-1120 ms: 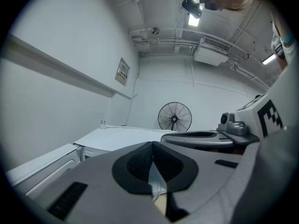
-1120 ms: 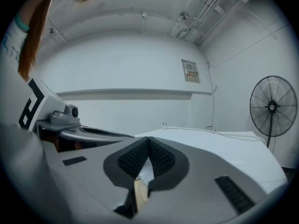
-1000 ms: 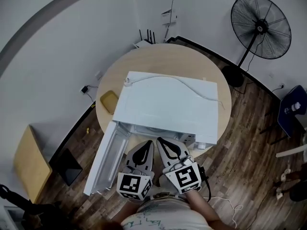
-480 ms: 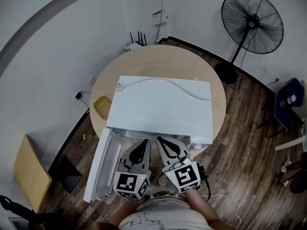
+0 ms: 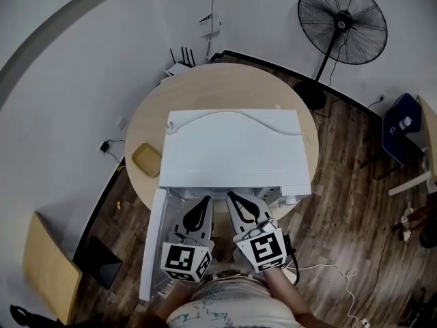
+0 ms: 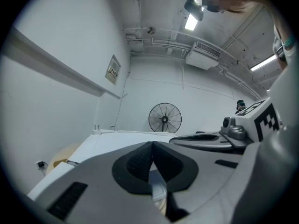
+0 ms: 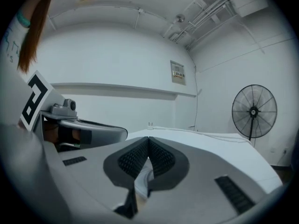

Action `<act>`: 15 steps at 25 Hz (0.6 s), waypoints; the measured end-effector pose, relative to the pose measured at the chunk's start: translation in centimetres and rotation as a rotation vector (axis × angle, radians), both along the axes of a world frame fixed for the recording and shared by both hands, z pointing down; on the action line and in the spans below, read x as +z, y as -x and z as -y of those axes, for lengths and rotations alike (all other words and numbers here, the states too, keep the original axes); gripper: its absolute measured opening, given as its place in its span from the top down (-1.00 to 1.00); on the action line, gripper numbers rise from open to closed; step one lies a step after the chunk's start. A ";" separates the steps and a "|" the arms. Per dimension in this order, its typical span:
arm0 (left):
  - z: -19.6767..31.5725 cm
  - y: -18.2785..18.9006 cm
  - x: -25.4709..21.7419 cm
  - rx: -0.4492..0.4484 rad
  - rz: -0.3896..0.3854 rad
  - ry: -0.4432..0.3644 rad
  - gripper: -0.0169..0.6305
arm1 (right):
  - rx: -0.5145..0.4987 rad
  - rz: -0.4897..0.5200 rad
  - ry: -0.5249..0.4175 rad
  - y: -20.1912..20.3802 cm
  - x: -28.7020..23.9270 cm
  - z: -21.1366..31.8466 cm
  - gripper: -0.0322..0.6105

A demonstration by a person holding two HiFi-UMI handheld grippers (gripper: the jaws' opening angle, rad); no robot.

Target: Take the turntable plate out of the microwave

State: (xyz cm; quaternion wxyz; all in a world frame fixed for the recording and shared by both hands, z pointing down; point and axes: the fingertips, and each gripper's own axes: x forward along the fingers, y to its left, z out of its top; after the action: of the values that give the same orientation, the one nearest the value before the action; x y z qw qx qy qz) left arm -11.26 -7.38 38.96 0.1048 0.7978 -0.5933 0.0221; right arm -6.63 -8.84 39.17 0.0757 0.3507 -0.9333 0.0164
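Overhead, left claw (image 5: pixel 205 201) and right claw (image 5: pixel 233 197) face the open microwave (image 5: pixel 232 149); gripper views show both closed.

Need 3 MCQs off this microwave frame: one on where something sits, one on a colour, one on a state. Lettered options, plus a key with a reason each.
1. Where is the yellow square object?
A) on the table, left of the microwave in the head view
B) on top of the microwave
C) on the floor

2. What colour is the microwave's casing?
A) black
B) white
C) red

3. What state is the microwave's door in?
A) shut
B) taken off and lying on the table
C) open, swung out to the left

Key:
1 A: it lies on the bare tabletop beside the microwave's left side.
2 B: the top and the front edge both show white.
3 C: the door stands out from the front left corner, away from the casing.
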 end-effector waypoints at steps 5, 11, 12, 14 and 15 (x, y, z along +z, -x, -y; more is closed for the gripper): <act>-0.1 1.5 0.0 0.047 -0.012 0.000 0.91 | 0.039 0.026 0.003 1.2 0.0 -0.5 0.93; 0.1 1.9 0.8 0.112 -0.044 0.017 0.91 | 0.113 -0.009 0.020 0.9 0.5 -0.9 0.93; 0.1 1.9 0.9 0.121 -0.044 0.019 0.91 | 0.124 -0.017 0.022 0.9 0.6 -1.0 0.93; 0.2 1.8 0.9 0.136 -0.041 0.014 0.91 | 0.143 -0.028 0.032 0.7 0.8 -1.0 0.93; 0.2 1.7 0.8 0.144 -0.038 0.009 0.91 | 0.151 -0.033 0.034 0.6 0.9 -1.0 0.93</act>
State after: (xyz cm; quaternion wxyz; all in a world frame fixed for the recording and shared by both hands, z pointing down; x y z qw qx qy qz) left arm -12.98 -7.59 39.79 0.1177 0.8382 -0.5323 0.0171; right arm -7.24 -7.80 40.09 0.0955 0.4191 -0.9023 0.0323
